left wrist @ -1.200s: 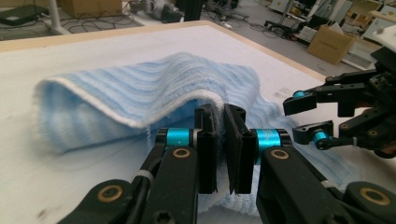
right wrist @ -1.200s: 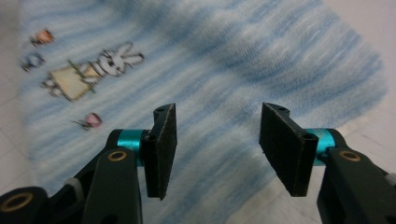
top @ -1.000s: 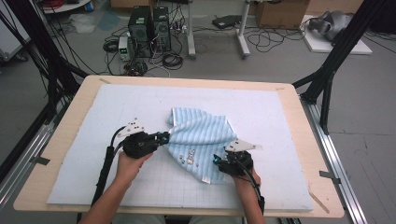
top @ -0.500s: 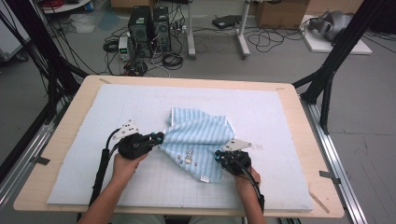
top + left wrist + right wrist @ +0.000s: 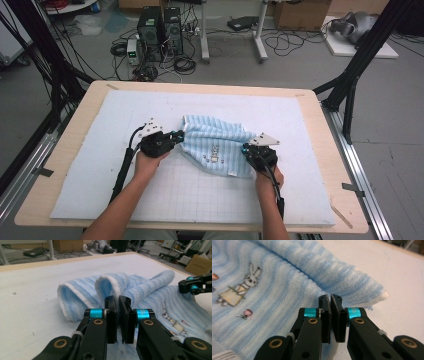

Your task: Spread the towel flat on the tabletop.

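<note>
A person seated at the wooden table (image 5: 75, 125) works a crumpled light-blue striped towel (image 5: 215, 145), which lies on the pale grid-marked mat (image 5: 200, 200), near the mat's middle. The left gripper (image 5: 176, 136) sits at the towel's left edge, where the cloth stands up in two white-trimmed folds; seen from the left gripper view, its jaws are drawn nearly together with only a thin slit between them, and whether any cloth is pinched in that slit cannot be told, since the folds rise just behind the tips. The right gripper (image 5: 248, 149) rests at the towel's right edge, beside a rolled hem; in the right gripper view (image 5: 330, 298) its jaws are likewise almost closed, set against the thick ridge of terry, and a grip on the fabric cannot be confirmed there either. A small embroidered rabbit (image 5: 239, 287) decorates the towel's flat part to the left of that gripper. With a tool at each opposite side of the towel, the placement looks suited to taking two edges and pulling the cloth flat before folding it.
</note>
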